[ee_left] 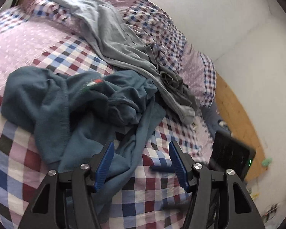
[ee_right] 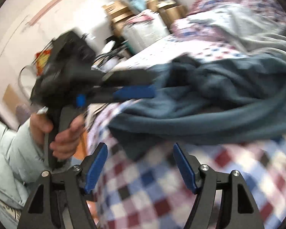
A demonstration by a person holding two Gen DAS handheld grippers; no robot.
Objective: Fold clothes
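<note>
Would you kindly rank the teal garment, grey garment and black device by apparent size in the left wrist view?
1-2. teal garment and grey garment: similar; teal lies nearer, so unsure.
3. black device.

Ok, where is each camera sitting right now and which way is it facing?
Left wrist: on the left gripper, low over the checked bed, facing the teal garment, the grey garment and wall; only its open fingers show.
Right wrist: on the right gripper, blurred, facing across the bed; the left hand, pale sleeve and left gripper show.
Shared: teal garment, grey garment, bed.
</note>
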